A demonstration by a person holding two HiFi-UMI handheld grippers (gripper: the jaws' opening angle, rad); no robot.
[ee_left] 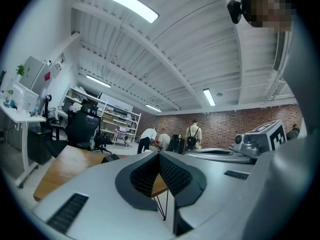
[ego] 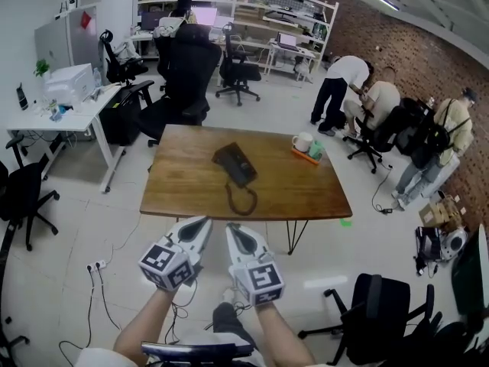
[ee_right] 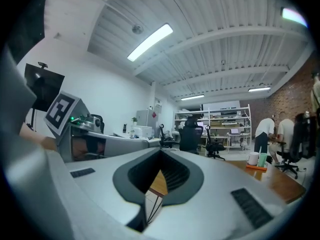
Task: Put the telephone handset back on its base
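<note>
Table [ego: 191, 183]: phone [ego: 235, 164], tray [ego: 298, 154] w/ 2 cups [ego: 304, 142]; left tool [ego: 203, 225], right tool [ego: 232, 229] closed, empty.

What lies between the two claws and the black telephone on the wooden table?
Head view: past the left claw and right claw come the brown wooden table's near edge, bare wood, then a black coiled cord before the black telephone.

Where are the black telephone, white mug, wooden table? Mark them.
Black desk telephone [ego: 234, 164]: head view, body middle.
White ceramic mug [ego: 302, 142]: head view, side wall.
Brown wooden table [ego: 183, 189]: head view, bare top.
</note>
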